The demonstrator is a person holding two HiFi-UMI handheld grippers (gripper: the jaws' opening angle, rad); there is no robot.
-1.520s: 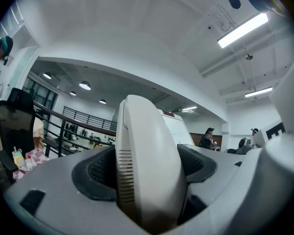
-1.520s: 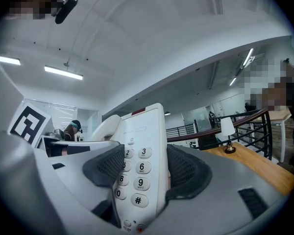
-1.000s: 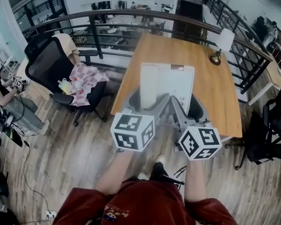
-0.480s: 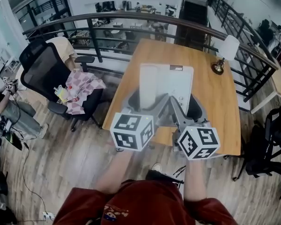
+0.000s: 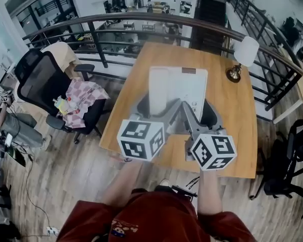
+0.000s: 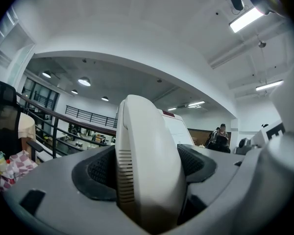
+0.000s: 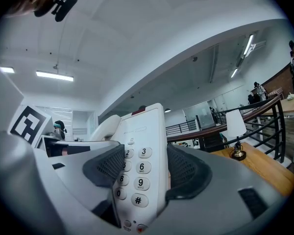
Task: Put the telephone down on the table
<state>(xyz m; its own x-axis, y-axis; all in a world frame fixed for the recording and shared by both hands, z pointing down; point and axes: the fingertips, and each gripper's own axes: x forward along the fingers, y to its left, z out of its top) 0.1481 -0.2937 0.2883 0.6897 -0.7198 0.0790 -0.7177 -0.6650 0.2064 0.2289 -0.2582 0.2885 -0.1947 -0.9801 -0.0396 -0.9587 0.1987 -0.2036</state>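
A white desk telephone (image 5: 179,87) is held in the air above the near half of a wooden table (image 5: 232,112). My left gripper (image 5: 150,105) is shut on its handset side; in the left gripper view the handset (image 6: 147,165) fills the space between the dark pads. My right gripper (image 5: 202,110) is shut on the keypad side, and the number keys (image 7: 137,173) show between its jaws in the right gripper view. The phone lies roughly level, its face up toward the head camera. Both marker cubes (image 5: 141,139) sit near me.
A small lamp (image 5: 241,57) with a white shade stands at the table's far right corner. A black office chair (image 5: 50,92) with cloth and bottles on it stands left of the table. A dark railing (image 5: 141,21) runs behind the table; another chair (image 5: 288,160) is at right.
I have come closer to the table; more of its near edge now lies under the grippers. The phone stays gripped the same way in both grippers.
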